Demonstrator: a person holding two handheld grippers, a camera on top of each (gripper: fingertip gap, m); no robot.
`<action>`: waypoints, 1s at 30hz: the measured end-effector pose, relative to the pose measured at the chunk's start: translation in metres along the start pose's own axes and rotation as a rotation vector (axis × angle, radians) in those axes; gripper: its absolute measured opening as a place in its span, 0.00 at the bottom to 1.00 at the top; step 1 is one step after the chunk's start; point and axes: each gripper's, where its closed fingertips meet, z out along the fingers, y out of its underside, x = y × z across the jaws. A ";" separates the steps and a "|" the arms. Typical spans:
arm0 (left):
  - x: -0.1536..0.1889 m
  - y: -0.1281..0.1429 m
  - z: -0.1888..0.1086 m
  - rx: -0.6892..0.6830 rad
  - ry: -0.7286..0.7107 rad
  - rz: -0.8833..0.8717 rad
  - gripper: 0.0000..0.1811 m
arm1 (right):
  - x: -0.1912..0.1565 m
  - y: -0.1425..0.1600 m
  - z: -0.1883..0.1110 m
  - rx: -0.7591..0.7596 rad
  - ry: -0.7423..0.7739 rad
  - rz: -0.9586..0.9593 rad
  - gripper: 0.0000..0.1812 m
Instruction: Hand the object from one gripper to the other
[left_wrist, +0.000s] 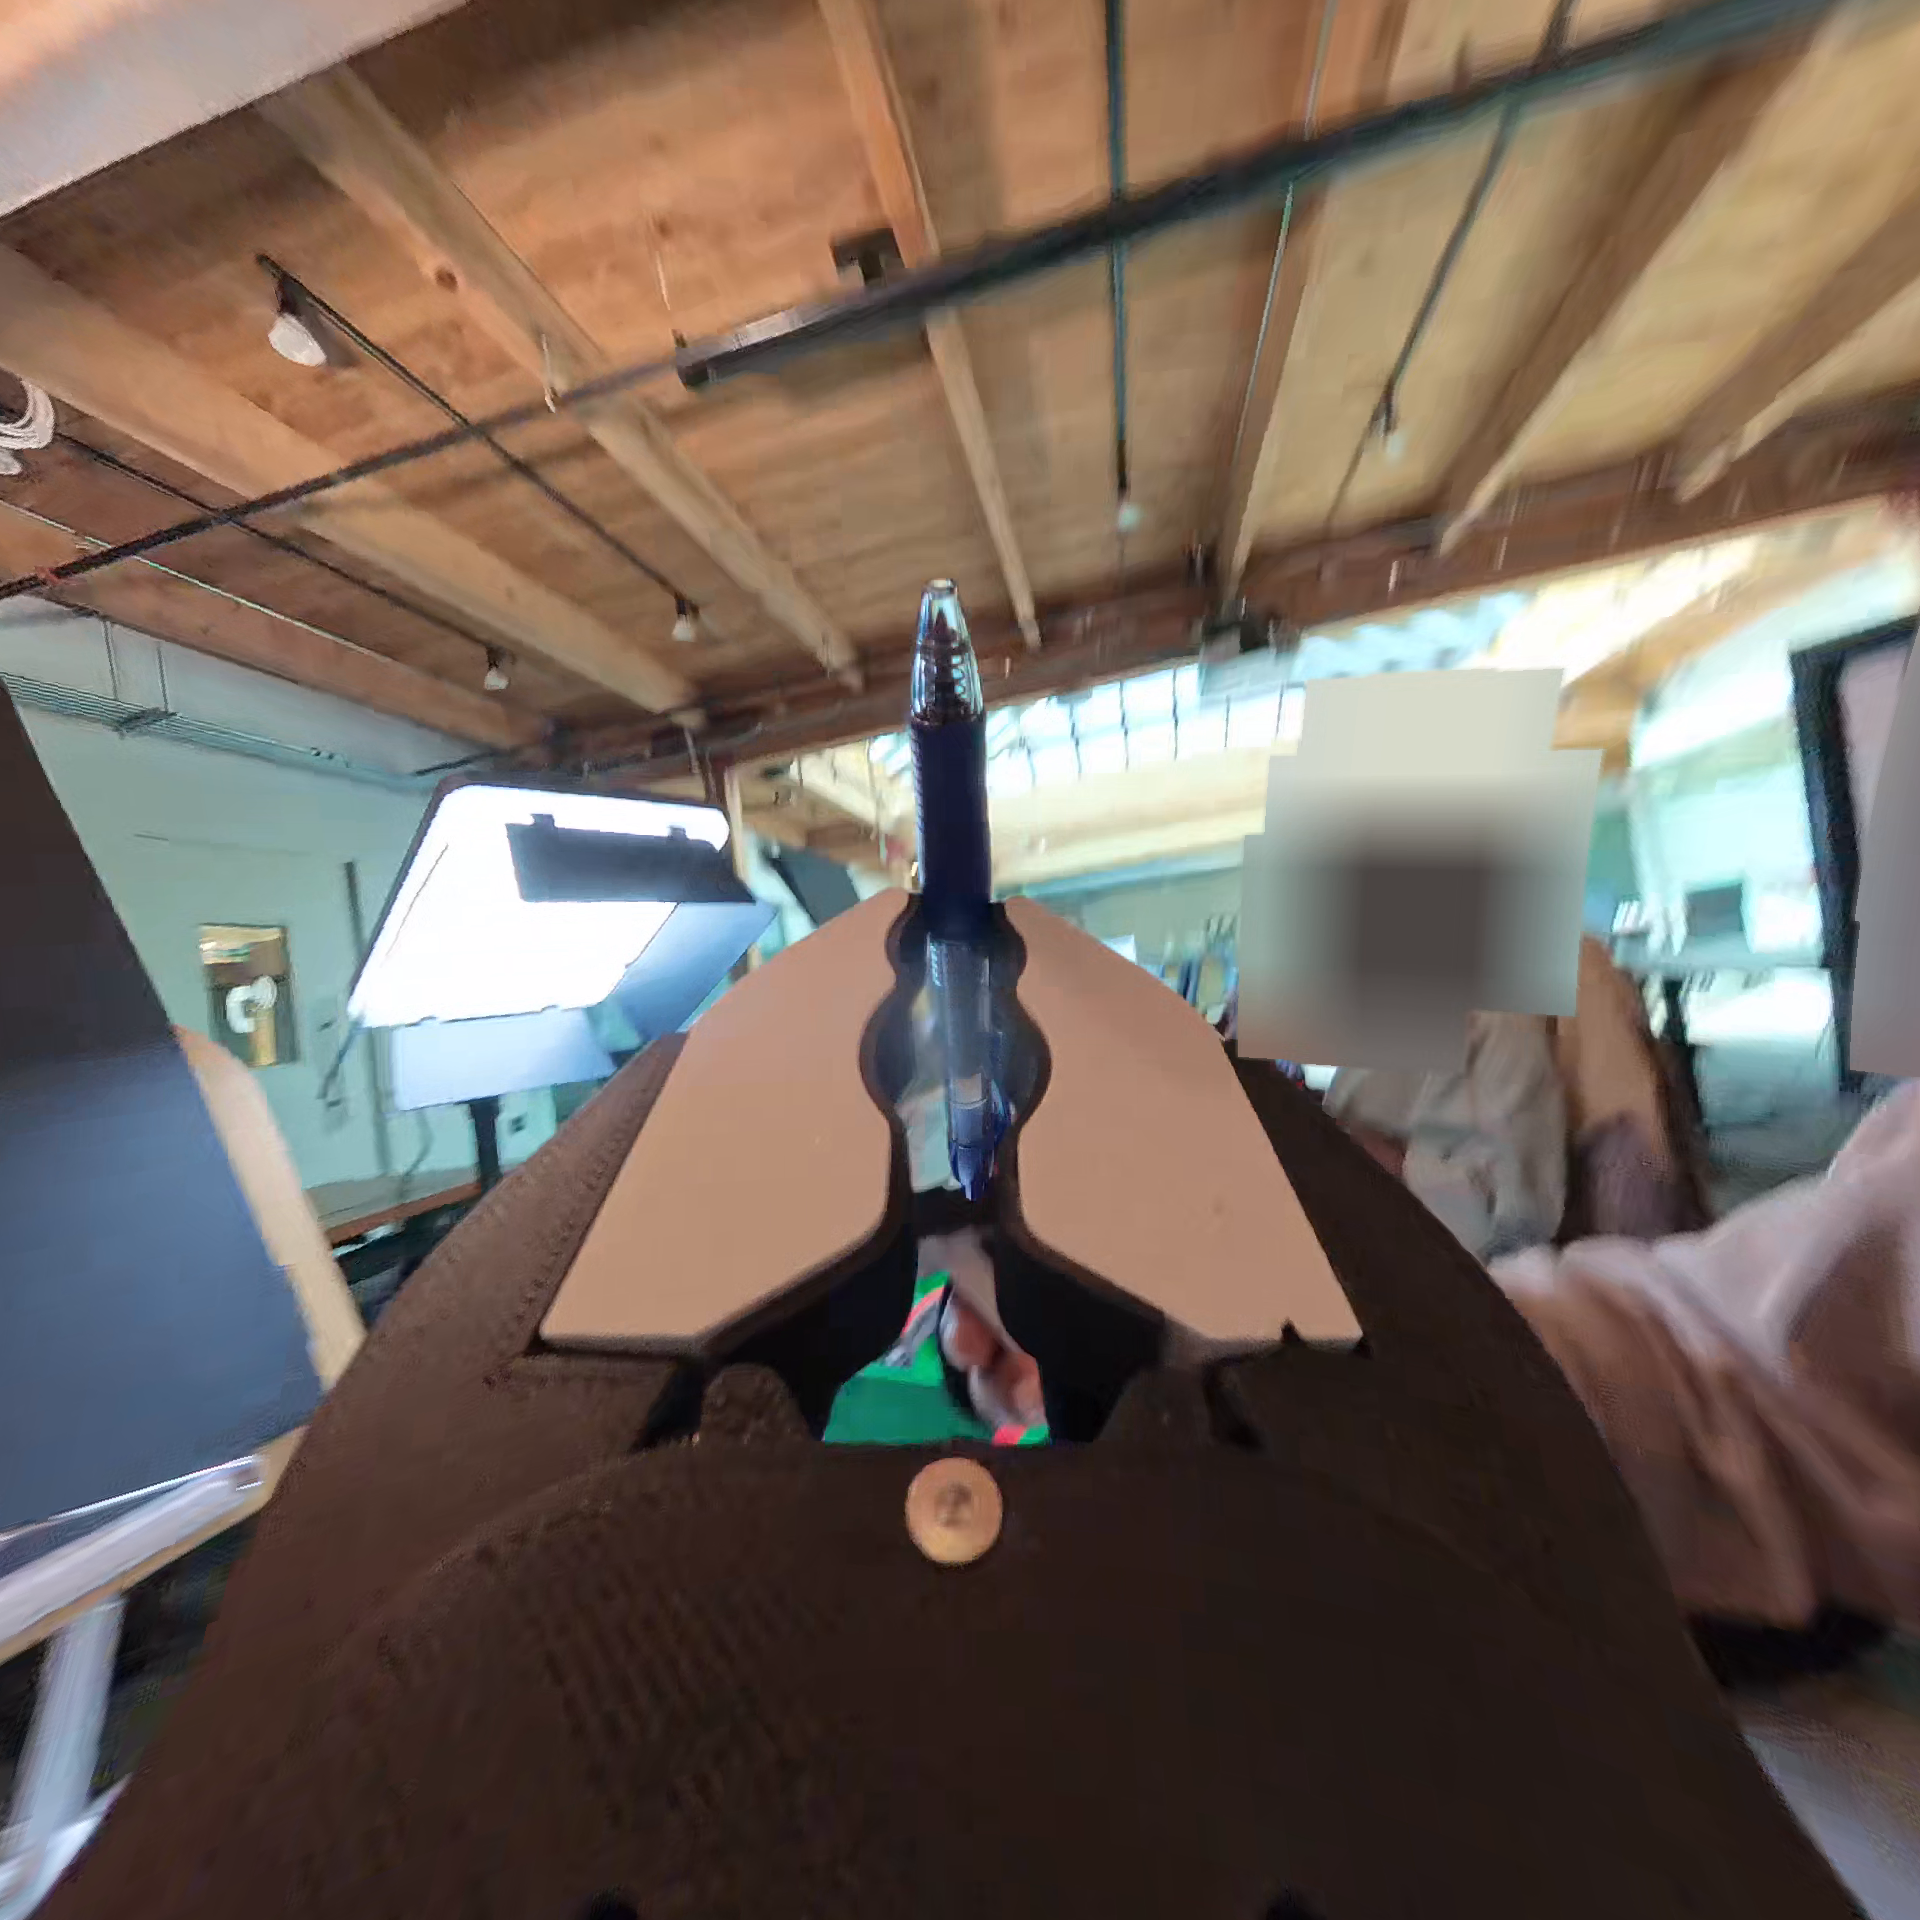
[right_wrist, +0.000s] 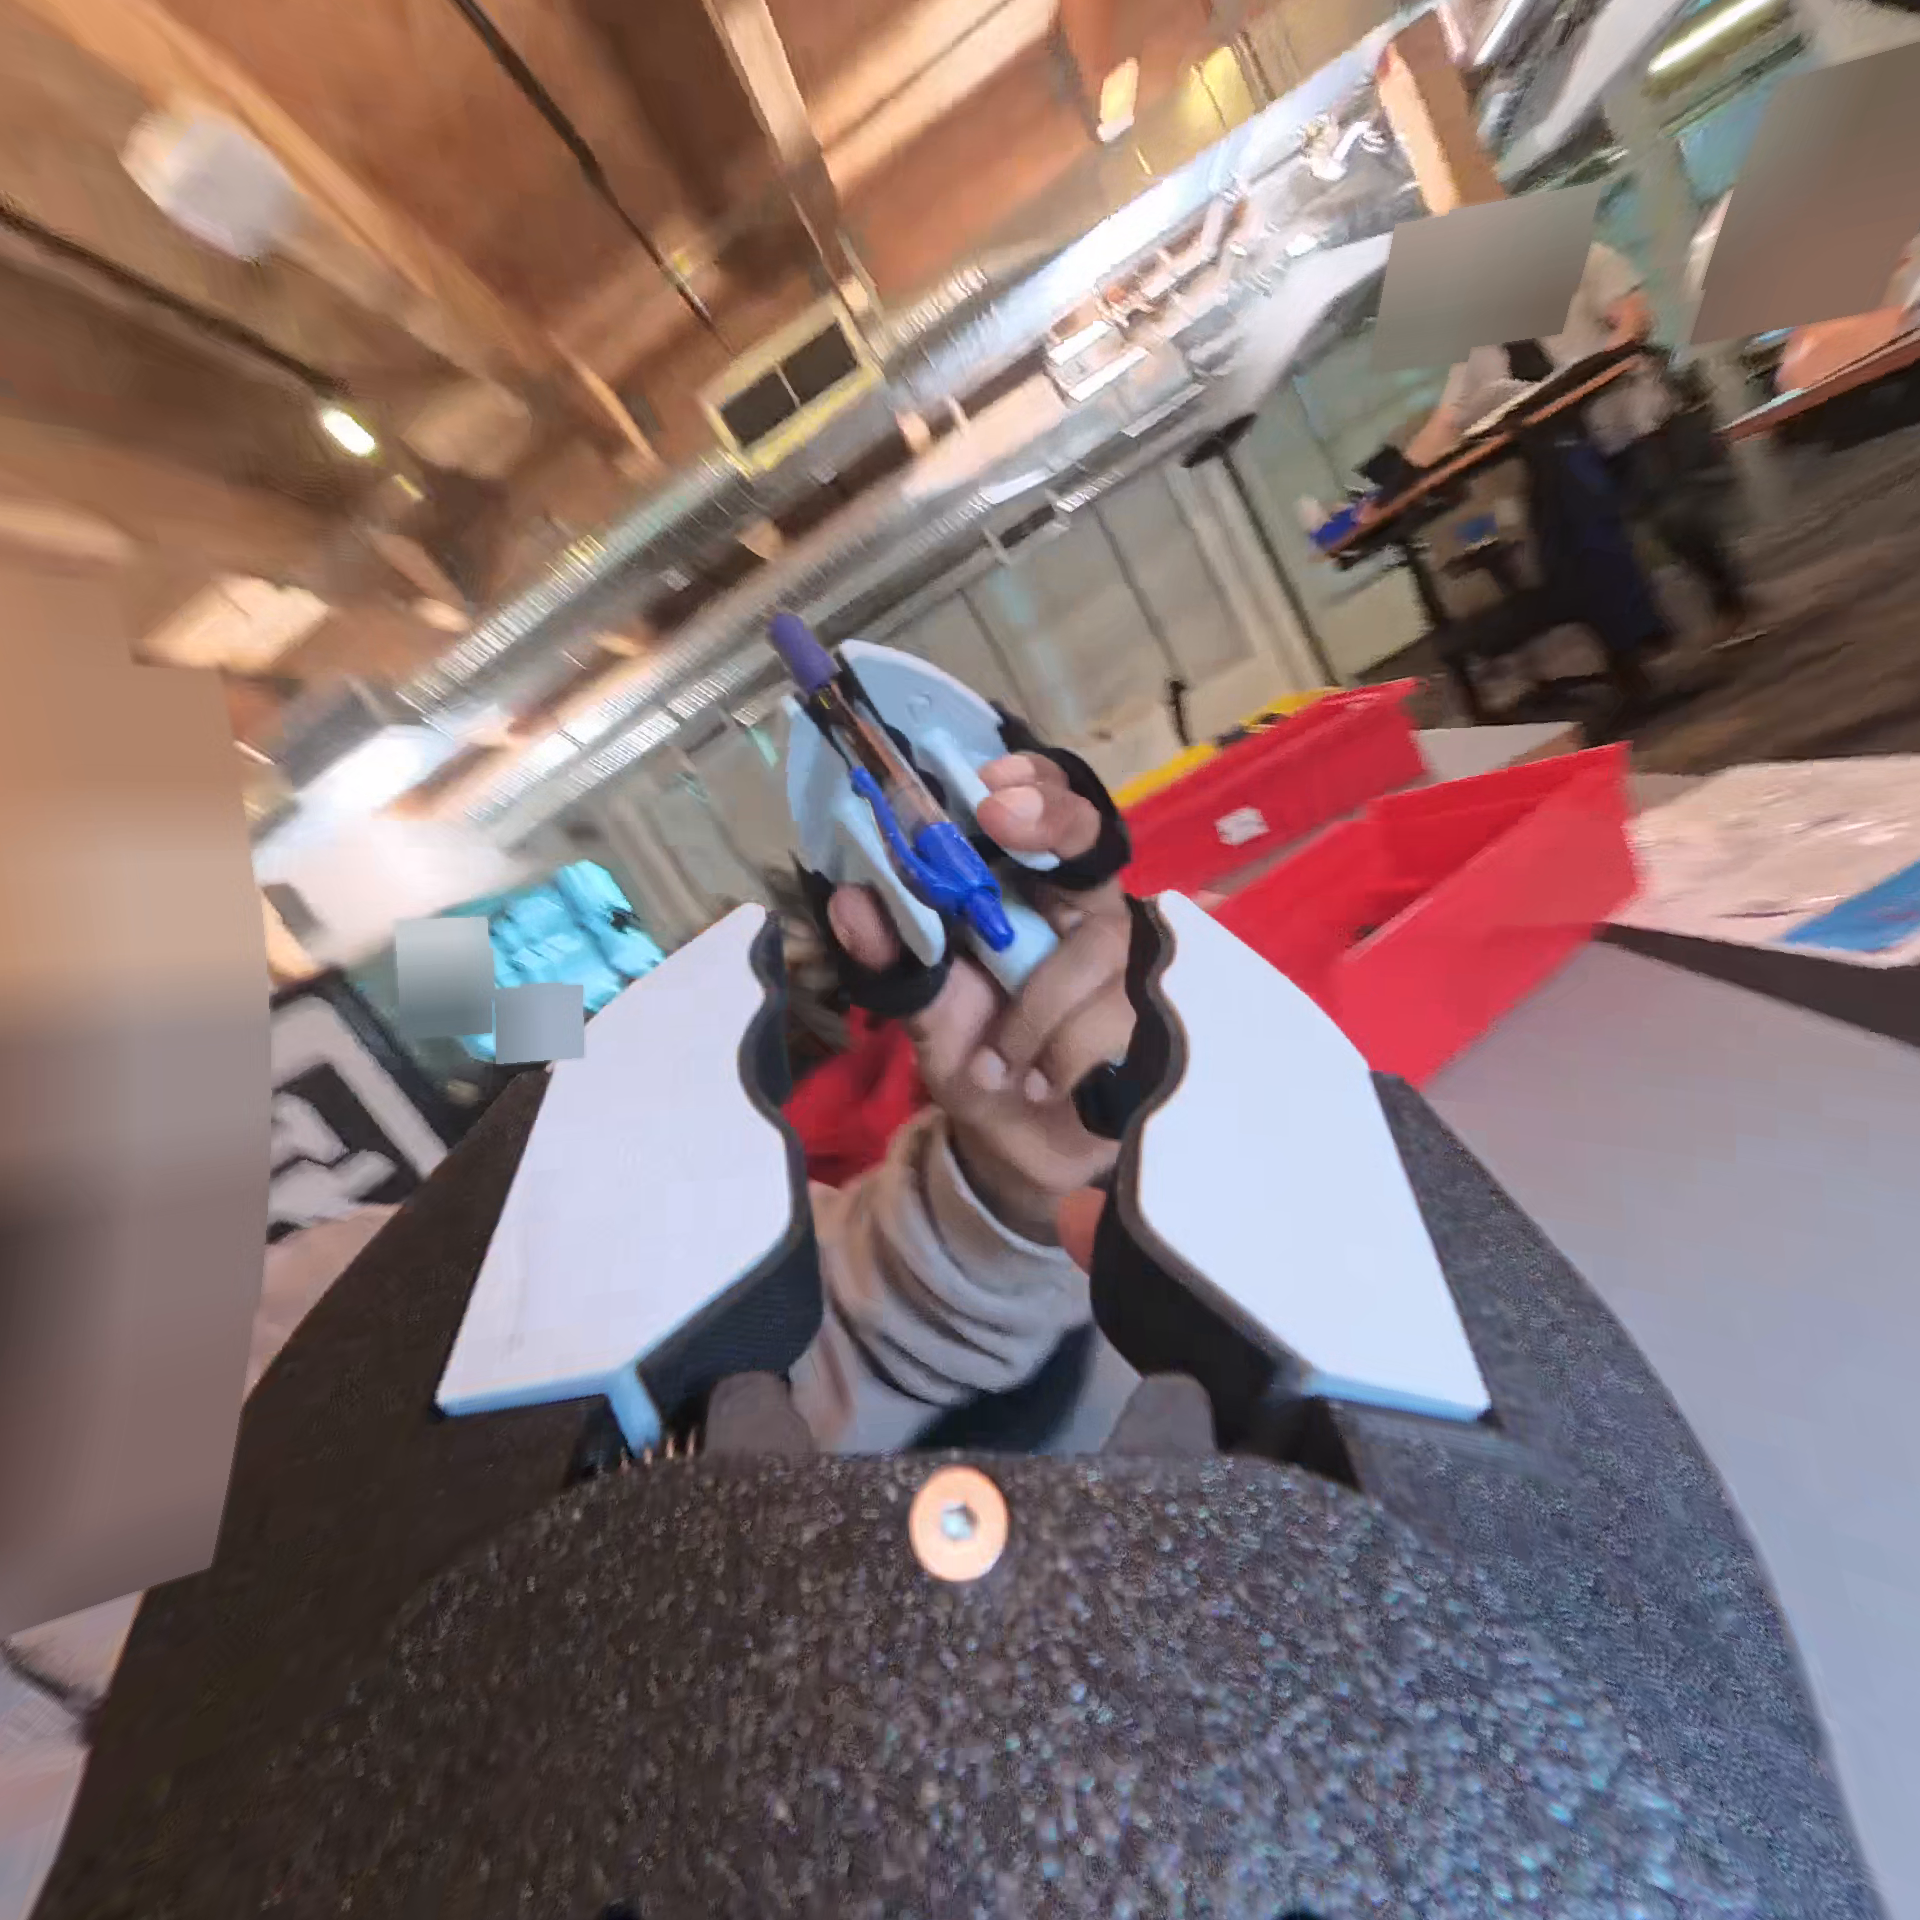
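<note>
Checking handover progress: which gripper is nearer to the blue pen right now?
Left. The left gripper is shut on the blue pen, which points up past its fingertips. The right gripper is open and apart from the pen, which lies ahead of its fingers.

Your right gripper (right_wrist: 961, 997) is gaping with jaws apart, facing your left gripper (right_wrist: 914, 821), which is clutching the blue pen (right_wrist: 894, 795); red bins (right_wrist: 1455, 883) are sitting beyond.

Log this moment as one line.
left gripper: shut on pen | right gripper: open, empty, facing pen | handover: not yet done
</note>
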 end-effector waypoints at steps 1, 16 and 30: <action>-0.002 -0.001 0.000 0.055 -0.011 -0.063 0.06 | 0.000 0.003 0.003 0.022 -0.043 0.066 0.35; 0.015 0.066 0.008 -0.163 0.136 -0.177 0.07 | -0.041 -0.048 -0.019 0.227 -0.025 -0.272 0.09; -0.012 0.078 0.011 -0.126 0.167 -1.079 0.23 | -0.028 -0.010 -0.015 -0.218 0.640 -2.324 0.09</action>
